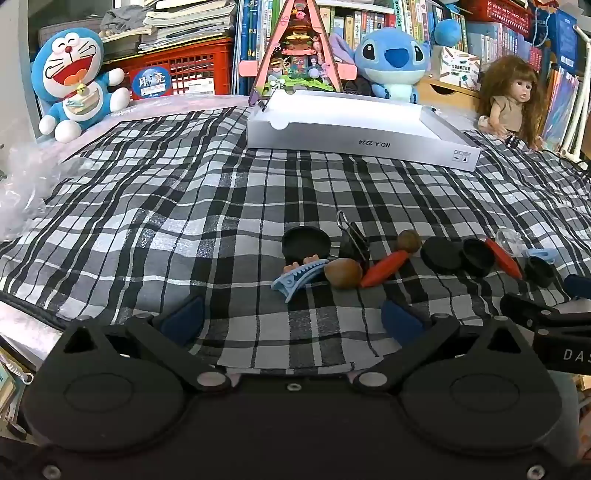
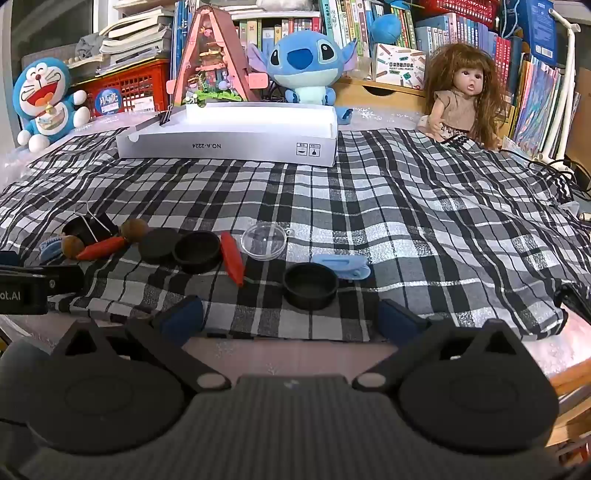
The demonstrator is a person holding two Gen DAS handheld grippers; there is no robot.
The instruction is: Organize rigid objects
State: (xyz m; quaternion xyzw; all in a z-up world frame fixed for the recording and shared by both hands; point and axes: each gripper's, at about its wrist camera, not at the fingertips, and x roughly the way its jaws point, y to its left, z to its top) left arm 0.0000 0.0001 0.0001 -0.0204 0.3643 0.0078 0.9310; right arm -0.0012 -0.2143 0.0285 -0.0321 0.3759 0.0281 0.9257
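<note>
Plaid cloth (image 2: 369, 206) on surface, small items scattered along its near edge.
Left gripper (image 1: 291, 314) and right gripper (image 2: 291, 314): jaws spread wide, empty. Near: black caps (image 2: 310, 286), red pieces (image 2: 233, 260), blue clips (image 1: 297, 277). Far: white box (image 2: 229, 147).

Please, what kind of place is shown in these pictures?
Probably a child's room or a home study corner. Crowded bookshelves fill the back, plush toys and a doll sit before them, and a checked cloth covers the work surface.
</note>
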